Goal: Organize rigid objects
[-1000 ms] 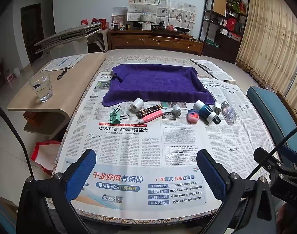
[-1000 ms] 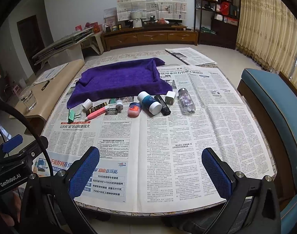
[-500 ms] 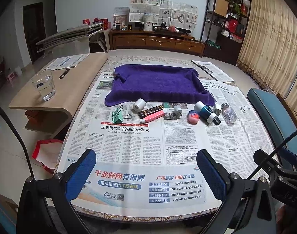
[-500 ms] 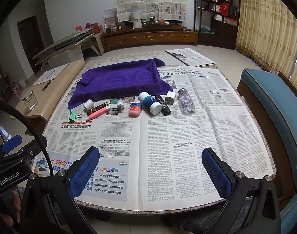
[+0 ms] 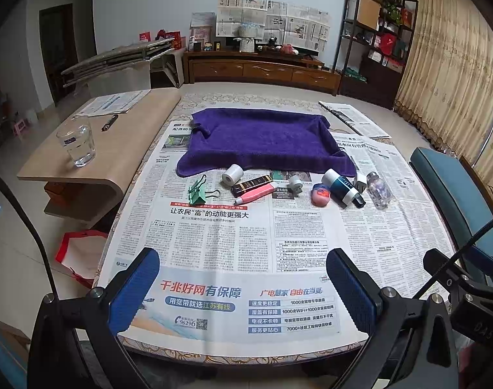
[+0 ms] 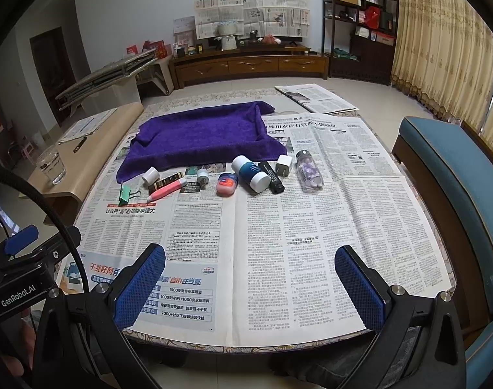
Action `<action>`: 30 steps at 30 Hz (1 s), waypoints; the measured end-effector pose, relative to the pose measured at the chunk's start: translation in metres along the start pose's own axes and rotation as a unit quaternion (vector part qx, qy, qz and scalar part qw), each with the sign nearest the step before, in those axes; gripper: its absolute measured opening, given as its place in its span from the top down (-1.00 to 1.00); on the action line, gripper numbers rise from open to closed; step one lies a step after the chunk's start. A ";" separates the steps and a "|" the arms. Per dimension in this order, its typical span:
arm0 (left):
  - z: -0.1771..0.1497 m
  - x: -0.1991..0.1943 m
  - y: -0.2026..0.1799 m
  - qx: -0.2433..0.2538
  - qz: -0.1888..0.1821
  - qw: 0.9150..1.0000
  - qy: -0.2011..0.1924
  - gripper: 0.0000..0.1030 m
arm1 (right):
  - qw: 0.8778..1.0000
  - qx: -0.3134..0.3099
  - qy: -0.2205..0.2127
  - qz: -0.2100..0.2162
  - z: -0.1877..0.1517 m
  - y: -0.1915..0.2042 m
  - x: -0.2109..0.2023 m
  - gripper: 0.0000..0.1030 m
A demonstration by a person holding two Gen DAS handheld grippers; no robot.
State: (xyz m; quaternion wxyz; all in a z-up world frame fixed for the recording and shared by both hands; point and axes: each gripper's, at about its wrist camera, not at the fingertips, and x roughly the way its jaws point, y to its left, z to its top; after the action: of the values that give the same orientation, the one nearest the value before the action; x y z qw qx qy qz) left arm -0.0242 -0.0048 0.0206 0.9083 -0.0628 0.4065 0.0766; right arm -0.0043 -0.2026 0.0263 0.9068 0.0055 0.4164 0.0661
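A row of small items lies on the newspaper-covered table in front of a purple towel (image 5: 265, 139): a green binder clip (image 5: 197, 193), a white tape roll (image 5: 232, 173), a black-and-gold tube (image 5: 251, 184), a pink tube (image 5: 256, 194), a small white cap (image 5: 294, 183), a pink jar (image 5: 321, 194), a teal-and-white bottle (image 5: 338, 185), a white charger (image 5: 360, 182) and a clear pill bottle (image 5: 377, 189). My left gripper (image 5: 243, 288) is open and empty near the table's front edge. My right gripper (image 6: 249, 288) is open and empty too, also at the front edge, with the row (image 6: 251, 173) far ahead.
A low wooden side table (image 5: 116, 136) on the left holds a glass of water (image 5: 77, 144) and a pen. A blue chair (image 6: 457, 168) stands at the right. A red bag (image 5: 81, 256) lies on the floor at left.
Both grippers have drawn back and up slightly; the table and items look a little farther off. Nothing on the table has moved.
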 end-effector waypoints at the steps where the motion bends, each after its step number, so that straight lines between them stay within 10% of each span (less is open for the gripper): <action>1: 0.000 0.000 0.000 -0.001 0.000 1.000 0.000 -1.00 | 1.000 0.000 0.000 0.000 0.000 0.000 0.000 -0.99; 30: 0.006 -0.012 0.001 0.000 0.010 1.000 -0.005 -1.00 | 1.000 -0.003 0.000 0.004 0.002 -0.004 -0.007 -0.99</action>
State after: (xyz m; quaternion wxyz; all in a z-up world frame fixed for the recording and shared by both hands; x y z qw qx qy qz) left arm -0.0278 -0.0039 0.0333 0.9094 -0.0582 0.4027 0.0865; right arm -0.0067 -0.2072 0.0330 0.9065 0.0041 0.4163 0.0709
